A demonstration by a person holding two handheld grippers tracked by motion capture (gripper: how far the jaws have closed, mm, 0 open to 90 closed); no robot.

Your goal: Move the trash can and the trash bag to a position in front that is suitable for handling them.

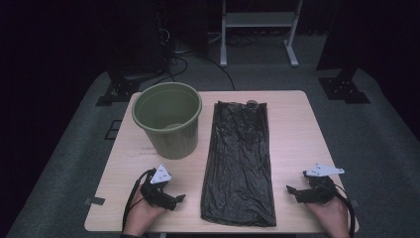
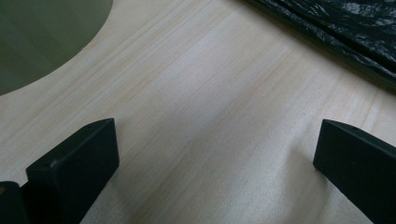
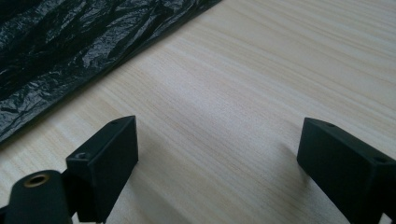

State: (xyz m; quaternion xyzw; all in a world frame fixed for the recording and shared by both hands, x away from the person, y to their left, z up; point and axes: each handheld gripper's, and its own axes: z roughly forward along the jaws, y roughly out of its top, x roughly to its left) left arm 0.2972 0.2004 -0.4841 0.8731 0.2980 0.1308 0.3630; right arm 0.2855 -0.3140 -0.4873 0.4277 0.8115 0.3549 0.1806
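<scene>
A flat black plastic bag (image 1: 240, 161) lies lengthwise down the middle of the wooden table (image 1: 292, 124). An empty green bin (image 1: 167, 119) stands upright to its left at the back. My left gripper (image 1: 179, 198) rests near the front edge, left of the bag, pointing toward it, open with bare wood between its jaws. In the left gripper view the bag's edge (image 2: 345, 32) runs across the top right and the bin (image 2: 42, 37) sits at the top left. My right gripper (image 1: 292, 191) rests right of the bag, open and holding nothing. The bag (image 3: 79, 46) crosses the right gripper view's upper left.
The table stands on grey carpet. A white frame (image 1: 260, 29) and black stand bases (image 1: 341, 89) sit on the floor behind the table. Bare wood lies right of the bag and in front of the bin.
</scene>
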